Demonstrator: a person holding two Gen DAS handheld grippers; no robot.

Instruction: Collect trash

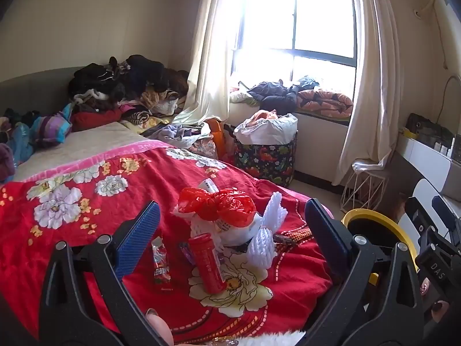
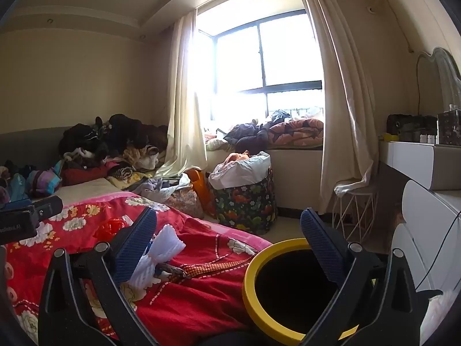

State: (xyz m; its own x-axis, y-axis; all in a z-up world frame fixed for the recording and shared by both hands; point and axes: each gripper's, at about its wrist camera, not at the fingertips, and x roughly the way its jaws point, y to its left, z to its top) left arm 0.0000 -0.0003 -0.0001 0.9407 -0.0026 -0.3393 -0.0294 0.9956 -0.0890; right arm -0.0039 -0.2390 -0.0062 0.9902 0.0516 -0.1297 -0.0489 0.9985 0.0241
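Far left, clothes pile (image 1: 124, 86): sitting in the upper left of the left wrist view, heaped against the wall, not looking like part of this job.
Bedspread (image 1: 72, 230): red and flowered, filling the lower left and centre of both views and carrying all the litter.
Left gripper (image 1: 230, 230): hovering over the spread at the bottom centre of its own view, fingers (image 1: 138, 239) spread wide with nothing between the pads.
Candy wrapper (image 1: 160, 262): lying flat just right of the left finger, lower centre.
Red tube (image 1: 206, 262): lying tilted on a printed flower, dead centre between the open fingers.
Red plastic bag (image 1: 216, 204): crumpled on top of the white foam netting (image 1: 265, 230), just above the tube.
Right gripper (image 2: 229, 245): also gaping and empty, framing the bed edge on its left and the bin on its right.
Bin (image 2: 253, 268): yellow-rimmed, dark inside, standing beside the bed at the lower right of both views.
Step in hand: I'm reading this as the approach, with nothing picked up yet.
Next move: likely calling for the left gripper dropping onto the tube or the bag, pinching, then carrying rightward over the yellow rim.
Watch for: the netting snagging and dragging its neighbours along.
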